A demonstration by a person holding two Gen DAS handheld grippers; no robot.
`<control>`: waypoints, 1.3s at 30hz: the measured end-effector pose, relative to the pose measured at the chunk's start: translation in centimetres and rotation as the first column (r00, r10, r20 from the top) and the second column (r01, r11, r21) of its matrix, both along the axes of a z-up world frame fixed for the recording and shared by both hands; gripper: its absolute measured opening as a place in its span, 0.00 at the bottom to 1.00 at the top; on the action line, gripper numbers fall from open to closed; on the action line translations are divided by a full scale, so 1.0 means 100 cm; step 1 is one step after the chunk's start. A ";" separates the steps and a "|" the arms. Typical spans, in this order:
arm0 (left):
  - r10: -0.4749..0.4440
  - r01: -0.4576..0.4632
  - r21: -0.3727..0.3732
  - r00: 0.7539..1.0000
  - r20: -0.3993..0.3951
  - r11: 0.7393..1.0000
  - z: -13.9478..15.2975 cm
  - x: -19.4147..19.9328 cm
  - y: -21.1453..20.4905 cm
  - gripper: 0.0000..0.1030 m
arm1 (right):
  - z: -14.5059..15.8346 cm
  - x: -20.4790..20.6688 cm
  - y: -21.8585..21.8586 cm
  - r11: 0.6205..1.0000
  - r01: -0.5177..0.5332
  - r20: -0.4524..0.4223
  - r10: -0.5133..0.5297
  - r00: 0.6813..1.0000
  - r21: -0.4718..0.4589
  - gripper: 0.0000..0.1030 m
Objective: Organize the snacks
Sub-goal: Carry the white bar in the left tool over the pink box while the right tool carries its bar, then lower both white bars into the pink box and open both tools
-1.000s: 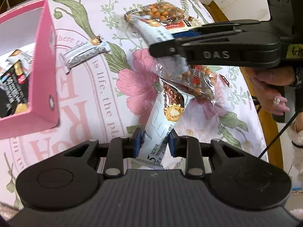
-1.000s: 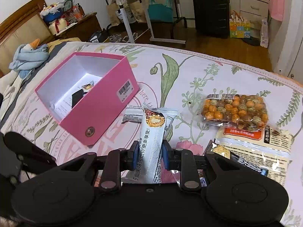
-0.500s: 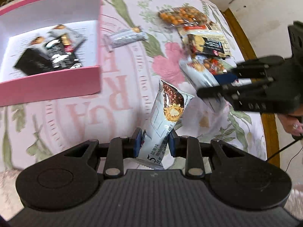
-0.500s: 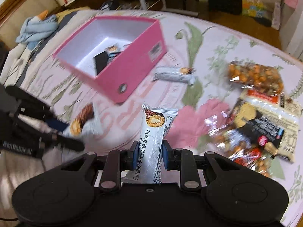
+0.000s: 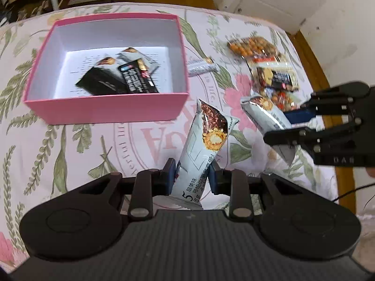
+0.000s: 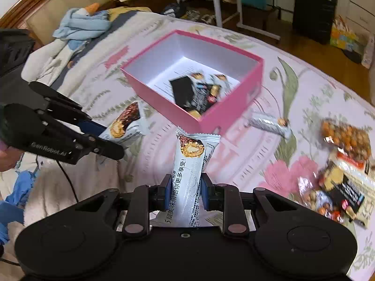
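My left gripper point(image 5: 191, 178) is shut on a white chocolate-nut snack bar point(image 5: 204, 145), held above the floral bedspread just right of the pink box point(image 5: 105, 110). My right gripper point(image 6: 185, 192) is shut on a second bar of the same kind point(image 6: 192, 157), near the box's closest corner point(image 6: 211, 121). In the other hand's view, the right gripper point(image 5: 293, 126) and the left gripper point(image 6: 100, 135) each show with their bar. Black and silver snack packets point(image 5: 117, 79) lie inside the box.
A small silver bar point(image 5: 201, 66) lies right of the box. A pile of nut bags and packets point(image 5: 269, 70) lies further right near the bed's edge. Blue clothes point(image 6: 79, 25) are at the headboard. A black suitcase point(image 6: 314, 9) stands on the wooden floor.
Both grippers have risen and moved toward the pink box, each still holding its bar. The box's inside has come fully into both views.
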State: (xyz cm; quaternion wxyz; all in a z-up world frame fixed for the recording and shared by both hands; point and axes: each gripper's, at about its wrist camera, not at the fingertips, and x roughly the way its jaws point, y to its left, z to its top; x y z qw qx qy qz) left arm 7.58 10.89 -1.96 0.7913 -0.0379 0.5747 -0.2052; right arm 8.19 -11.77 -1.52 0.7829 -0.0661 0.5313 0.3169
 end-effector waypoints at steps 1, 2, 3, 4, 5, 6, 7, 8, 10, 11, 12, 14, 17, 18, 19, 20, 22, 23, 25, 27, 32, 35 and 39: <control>0.013 -0.013 0.003 1.000 0.003 1.000 0.003 0.001 0.006 0.27 | 0.003 0.000 0.005 1.000 -0.006 0.005 0.006 1.000 0.003 0.28; 0.021 -0.021 0.007 1.000 0.010 1.000 0.005 0.003 0.011 0.27 | 0.007 0.000 0.010 1.000 -0.015 0.012 0.014 1.000 0.008 0.28; 0.031 -0.031 0.011 0.999 0.020 0.999 0.007 0.005 0.016 0.27 | 0.011 0.001 0.016 1.000 -0.025 0.020 0.025 0.999 0.013 0.28; 0.041 -0.042 0.016 0.999 0.029 0.999 0.009 0.007 0.020 0.27 | 0.014 0.002 0.020 0.999 -0.033 0.027 0.032 0.999 0.018 0.28; 0.052 -0.053 0.022 0.998 0.039 0.998 0.011 0.010 0.024 0.27 | 0.018 0.004 0.027 0.999 -0.041 0.034 0.040 0.999 0.025 0.28; 0.064 -0.065 0.030 0.997 0.054 0.997 0.013 0.013 0.029 0.27 | 0.021 0.006 0.033 0.998 -0.048 0.039 0.047 0.998 0.030 0.28; 0.077 -0.081 0.040 0.994 0.075 0.996 0.015 0.017 0.033 0.27 | 0.024 0.010 0.041 0.998 -0.060 0.042 0.058 0.997 0.033 0.28; 0.101 -0.105 0.042 0.990 0.100 0.994 0.016 0.022 0.040 0.27 | 0.027 0.014 0.048 0.997 -0.066 0.046 0.065 0.997 0.035 0.28; 0.141 -0.144 0.015 0.983 0.120 0.990 0.017 0.031 0.053 0.27 | 0.032 0.024 0.065 0.996 -0.082 0.066 0.081 0.995 0.023 0.28; 0.168 -0.169 -0.003 0.978 0.121 0.986 0.016 0.037 0.061 0.27 | 0.034 0.029 0.073 0.996 -0.089 0.077 0.088 0.993 0.016 0.28; 0.189 -0.189 -0.009 0.974 0.122 0.982 0.013 0.044 0.068 0.27 | 0.036 0.035 0.082 0.995 -0.099 0.090 0.098 0.991 0.006 0.28; 0.222 -0.225 0.006 0.965 0.141 0.974 0.008 0.057 0.076 0.27 | 0.038 0.047 0.098 0.992 -0.123 0.106 0.125 0.987 -0.026 0.28; 0.261 -0.269 0.039 0.953 0.152 0.962 -0.004 0.082 0.089 0.27 | 0.037 0.067 0.121 0.985 -0.164 0.136 0.171 0.976 -0.061 0.28; 0.269 -0.277 0.043 0.953 0.143 0.960 -0.011 0.091 0.093 0.27 | 0.034 0.075 0.128 0.982 -0.172 0.137 0.181 0.974 -0.072 0.28; 0.277 -0.285 0.045 0.951 0.139 0.957 -0.016 0.098 0.095 0.27 | 0.029 0.083 0.136 0.981 -0.174 0.133 0.184 0.974 -0.087 0.29; 0.280 -0.290 0.055 0.950 0.139 0.956 -0.023 0.107 0.096 0.27 | 0.024 0.090 0.142 0.980 -0.172 0.125 0.184 0.975 -0.096 0.28; 0.279 -0.293 0.086 0.949 0.144 0.952 -0.036 0.121 0.100 0.27 | 0.011 0.105 0.152 0.983 -0.158 0.094 0.166 0.982 -0.091 0.28; 0.282 -0.299 0.105 0.947 0.153 0.948 -0.042 0.129 0.102 0.27 | 0.003 0.113 0.156 0.987 -0.143 0.069 0.149 0.986 -0.077 0.28; 0.285 -0.306 0.121 0.945 0.159 0.945 -0.054 0.142 0.107 0.27 | -0.012 0.127 0.160 0.992 -0.115 0.034 0.117 0.993 -0.044 0.28; 0.289 -0.308 0.117 0.945 0.154 0.944 -0.063 0.152 0.113 0.27 | -0.030 0.139 0.162 0.997 -0.078 0.023 0.078 0.997 -0.014 0.28; 0.278 -0.304 0.175 0.948 0.157 0.937 -0.088 0.175 0.119 0.27 | -0.074 0.165 0.160 0.995 0.054 -0.108 -0.044 0.993 0.088 0.29; 0.267 -0.288 0.185 0.955 0.130 0.940 -0.101 0.185 0.122 0.27 | -0.097 0.174 0.162 0.982 0.125 -0.182 -0.098 0.978 0.141 0.29; 0.246 -0.270 0.220 0.960 0.131 0.937 -0.114 0.194 0.120 0.27 | -0.124 0.182 0.177 0.980 0.149 -0.213 -0.118 0.970 0.134 0.29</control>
